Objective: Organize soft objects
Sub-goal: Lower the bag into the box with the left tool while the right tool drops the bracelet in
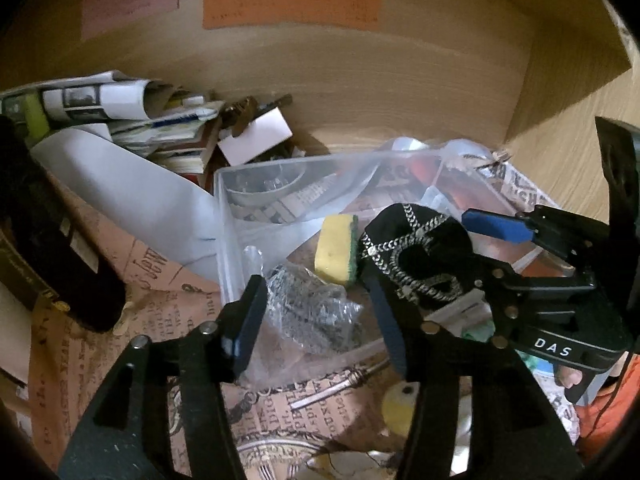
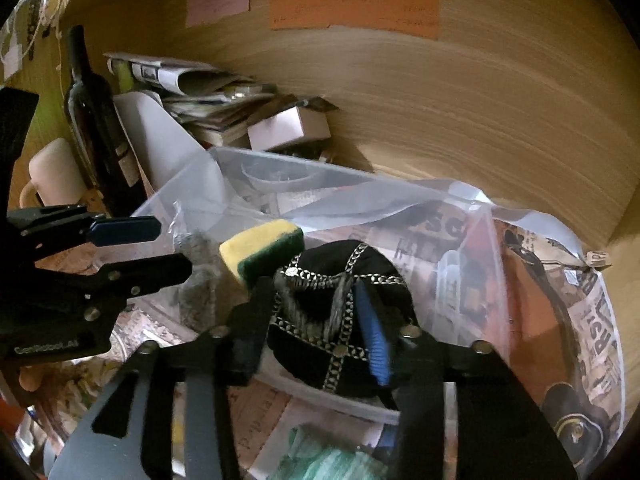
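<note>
A black cap (image 2: pixel 320 344) trimmed with silver chain lies at the near side of a clear plastic box (image 2: pixel 280 162). It sits between the fingers of my right gripper (image 2: pixel 316 324), whose jaws stand apart and open. A yellow sponge (image 2: pixel 260 248) with a green scouring side rests just behind the cap. In the left wrist view, my left gripper (image 1: pixel 316 320) is open over a crinkled clear bag (image 1: pixel 316 308) of grey scouring material. The sponge (image 1: pixel 336 248) and the cap (image 1: pixel 416 256) lie beyond it, and my right gripper (image 1: pixel 470 248) reaches in from the right.
A dark bottle (image 2: pixel 92 120) and a pink mug (image 2: pixel 52 176) stand at the left. Rolled papers and booklets (image 1: pixel 120 108) and a small white box (image 1: pixel 256 136) crowd the back. A wooden wall with coloured notes (image 1: pixel 292 4) closes the rear. Green cloth (image 2: pixel 328 460) lies near.
</note>
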`<control>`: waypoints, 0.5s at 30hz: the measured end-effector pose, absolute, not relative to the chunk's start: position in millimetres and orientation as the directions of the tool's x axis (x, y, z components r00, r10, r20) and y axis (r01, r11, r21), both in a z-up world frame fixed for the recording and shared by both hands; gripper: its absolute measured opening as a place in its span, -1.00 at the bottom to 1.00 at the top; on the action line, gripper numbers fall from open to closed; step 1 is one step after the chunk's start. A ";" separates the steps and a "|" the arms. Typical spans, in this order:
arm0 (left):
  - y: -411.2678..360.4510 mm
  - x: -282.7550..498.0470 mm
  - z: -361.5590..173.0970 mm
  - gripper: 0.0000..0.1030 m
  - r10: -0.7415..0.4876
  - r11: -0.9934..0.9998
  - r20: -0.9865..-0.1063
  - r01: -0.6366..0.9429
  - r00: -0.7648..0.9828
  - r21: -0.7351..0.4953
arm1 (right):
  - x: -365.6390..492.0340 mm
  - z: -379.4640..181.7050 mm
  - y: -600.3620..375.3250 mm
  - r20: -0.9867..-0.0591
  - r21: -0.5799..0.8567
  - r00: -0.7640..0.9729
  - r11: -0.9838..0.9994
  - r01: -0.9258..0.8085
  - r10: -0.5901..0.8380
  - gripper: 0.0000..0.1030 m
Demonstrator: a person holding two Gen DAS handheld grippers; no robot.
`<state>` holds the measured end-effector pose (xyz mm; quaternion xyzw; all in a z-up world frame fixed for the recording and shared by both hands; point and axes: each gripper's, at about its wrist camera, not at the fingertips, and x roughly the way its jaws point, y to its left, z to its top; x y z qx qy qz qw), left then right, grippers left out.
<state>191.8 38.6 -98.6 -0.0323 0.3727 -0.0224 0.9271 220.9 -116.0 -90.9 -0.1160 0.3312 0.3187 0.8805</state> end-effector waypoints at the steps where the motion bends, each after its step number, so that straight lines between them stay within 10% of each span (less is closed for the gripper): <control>1: 39.0 187.4 -95.0 0.15 -0.069 0.996 -0.681 0.018 0.729 -0.082 | 220.0 -89.2 -117.3 -0.653 0.005 0.580 0.768 -0.640 0.488 -0.04; 15: 30.3 131.2 -58.2 0.88 -0.059 0.997 -0.575 0.022 0.816 -0.072 | 168.4 -48.9 -160.9 -0.512 -0.016 0.697 0.806 -0.592 0.502 0.63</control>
